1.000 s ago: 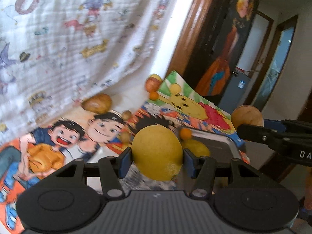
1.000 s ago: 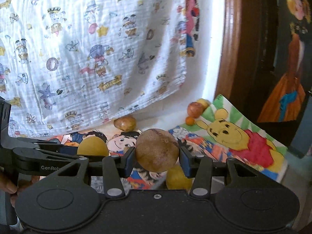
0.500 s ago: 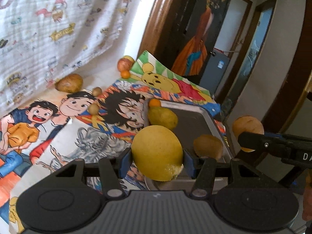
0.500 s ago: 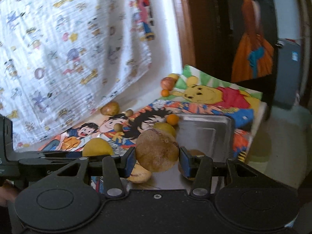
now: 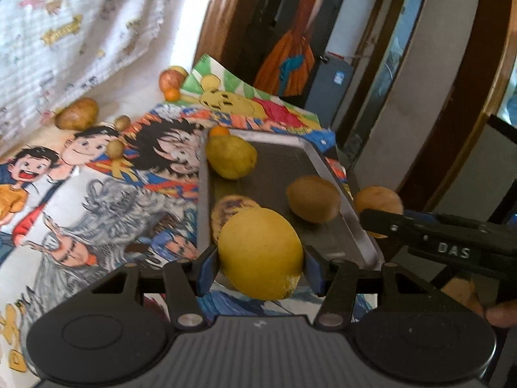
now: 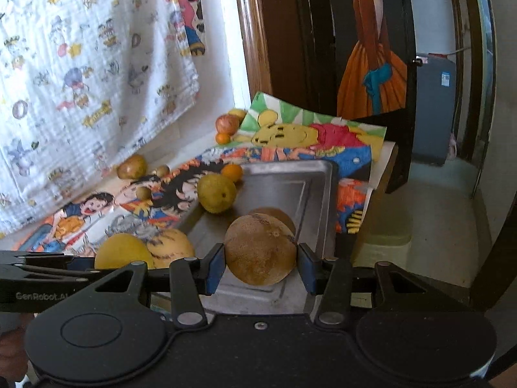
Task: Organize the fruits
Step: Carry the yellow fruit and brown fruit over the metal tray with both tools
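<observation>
Left wrist view, nearest first: we hold the left tool (image 5: 261, 270) closed on a yellow lemon (image 5: 261, 253), now above the near edge of the metal tray (image 5: 352, 223). A second ago the tray lay farther ahead, so both loads have advanced into release range. Right wrist view: we hold the right tool (image 6: 261, 271) clamped on a brown round fruit (image 6: 260, 248), over the tray's near end. Next out, a speckled yellow fruit (image 5: 230, 208), a brown fruit (image 5: 313, 198) and a yellow pear-like fruit (image 5: 231, 156) already sit in the tray. Farthest, a potato-like fruit (image 5: 77, 113) and an apple (image 5: 169, 80) lie uncollected on the bench.
</observation>
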`<state>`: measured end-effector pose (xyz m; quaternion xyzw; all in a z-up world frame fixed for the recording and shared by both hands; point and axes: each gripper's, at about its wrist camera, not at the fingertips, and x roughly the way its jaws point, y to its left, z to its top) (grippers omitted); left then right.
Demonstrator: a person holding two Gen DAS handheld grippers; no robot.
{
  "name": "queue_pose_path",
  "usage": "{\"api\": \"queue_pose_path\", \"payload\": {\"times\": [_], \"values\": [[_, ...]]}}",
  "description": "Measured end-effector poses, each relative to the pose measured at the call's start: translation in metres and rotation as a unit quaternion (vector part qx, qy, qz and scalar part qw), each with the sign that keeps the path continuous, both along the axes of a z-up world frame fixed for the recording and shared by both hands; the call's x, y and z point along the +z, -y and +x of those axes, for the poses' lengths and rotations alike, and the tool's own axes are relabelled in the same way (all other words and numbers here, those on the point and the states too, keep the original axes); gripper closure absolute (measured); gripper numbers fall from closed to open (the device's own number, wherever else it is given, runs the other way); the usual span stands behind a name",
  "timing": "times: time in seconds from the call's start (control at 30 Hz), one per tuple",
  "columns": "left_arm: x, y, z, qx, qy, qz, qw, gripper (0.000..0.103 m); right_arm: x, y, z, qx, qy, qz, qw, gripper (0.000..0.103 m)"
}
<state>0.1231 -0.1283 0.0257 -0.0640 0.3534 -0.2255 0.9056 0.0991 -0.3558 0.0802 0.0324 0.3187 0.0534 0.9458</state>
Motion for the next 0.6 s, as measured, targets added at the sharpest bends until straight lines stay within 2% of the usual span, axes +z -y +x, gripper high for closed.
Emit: {"api": "queue_pose_path", "payload": {"times": [0.23,0.6], "values": [[-0.009,0.010,0.011,-0.012,-0.019,0.004,0.9997,0.043,-0.018,0.007,0.009,0.006,-0.023,0.013,1.000,0.053],[-0.008,0.021,0.031,-0.026,-0.025,0.015,0.9992,0.043,-0.030,0.011,0.020,0.019,-0.038,0.020,0.999,0.053]]}}
